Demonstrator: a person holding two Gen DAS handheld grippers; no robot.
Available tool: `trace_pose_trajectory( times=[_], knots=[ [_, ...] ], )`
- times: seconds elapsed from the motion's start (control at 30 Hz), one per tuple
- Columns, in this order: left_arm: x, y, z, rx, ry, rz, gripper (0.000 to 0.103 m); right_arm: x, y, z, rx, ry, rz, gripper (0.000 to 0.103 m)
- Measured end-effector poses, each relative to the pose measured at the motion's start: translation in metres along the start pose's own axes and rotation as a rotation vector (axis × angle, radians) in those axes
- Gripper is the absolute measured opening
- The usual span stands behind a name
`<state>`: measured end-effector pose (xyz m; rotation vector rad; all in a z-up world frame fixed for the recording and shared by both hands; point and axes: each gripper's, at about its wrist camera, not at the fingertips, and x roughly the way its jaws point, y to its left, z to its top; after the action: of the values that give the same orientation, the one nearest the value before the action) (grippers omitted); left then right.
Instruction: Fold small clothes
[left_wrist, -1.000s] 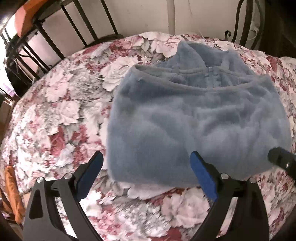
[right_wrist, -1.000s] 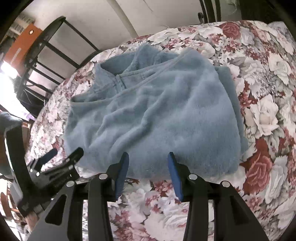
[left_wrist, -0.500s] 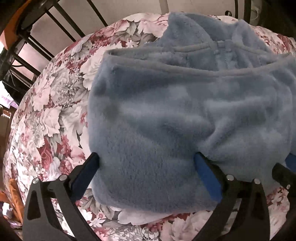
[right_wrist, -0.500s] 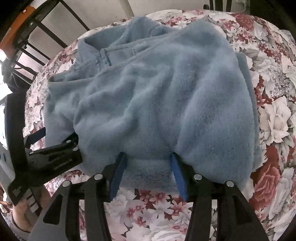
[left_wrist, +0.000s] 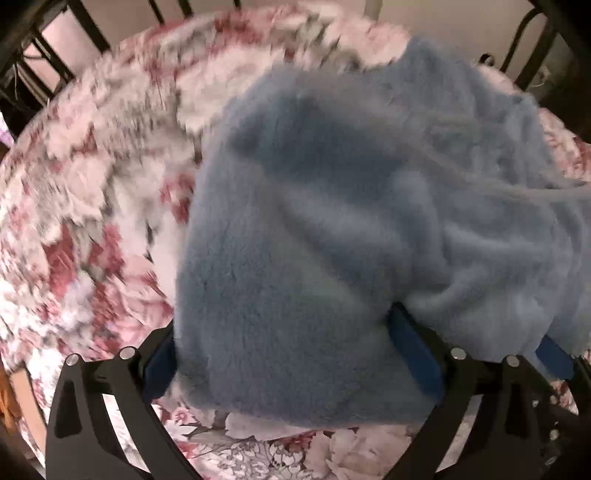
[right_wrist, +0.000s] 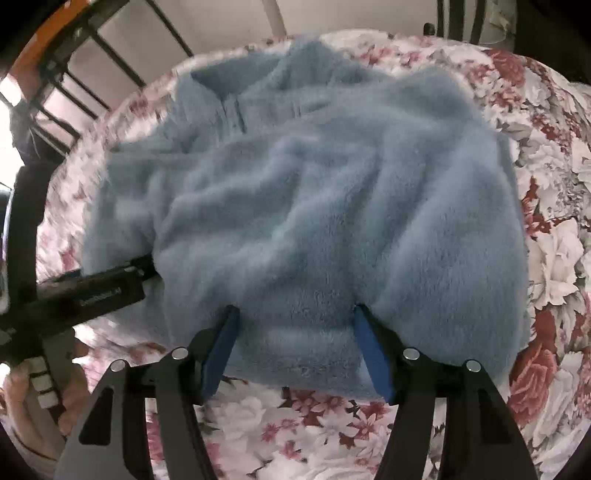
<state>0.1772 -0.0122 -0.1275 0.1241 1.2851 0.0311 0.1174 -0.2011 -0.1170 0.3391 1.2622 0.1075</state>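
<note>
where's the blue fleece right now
In both wrist views the blue fleece lies on the floral bedspread, its near hem between the spread fingers of the left hand-held gripper and right hand-held gripper.

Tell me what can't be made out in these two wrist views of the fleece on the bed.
- Left view: the bedspread pattern is motion-blurred.
- Left view: the left gripper fingertips are buried in the fleece, so whether the pads press on it is hidden.
- Right view: the right gripper straddles the near hem; the pad tips are hidden by pile.
- Both views: the fleece's underside and lower folded layers are covered by its top layer.
- Right view: the bed frame is cut off by the fisheye edge.
</note>
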Motion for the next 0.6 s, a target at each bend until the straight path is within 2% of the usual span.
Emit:
trace_pose_trajectory(
  times=[0.1,0.2,0.43,0.6],
  knots=[
    [-0.023,-0.005,0.001,0.01,-0.076,-0.033,0.098,-0.031,-0.014,0.006,0.062,-0.072,0.078,0.065],
    [-0.03,-0.012,-0.001,0.012,-0.102,-0.066,0.098,-0.059,-0.044,0.008,0.151,-0.149,0.117,0.066],
    [-0.033,-0.027,-0.005,0.04,-0.131,-0.042,0.098,-0.069,-0.129,-0.005,0.408,-0.176,0.226,0.066],
    [-0.044,-0.026,-0.005,0.013,-0.18,-0.055,0.098,-0.065,-0.16,-0.011,0.464,-0.182,0.267,0.066]
  ],
)
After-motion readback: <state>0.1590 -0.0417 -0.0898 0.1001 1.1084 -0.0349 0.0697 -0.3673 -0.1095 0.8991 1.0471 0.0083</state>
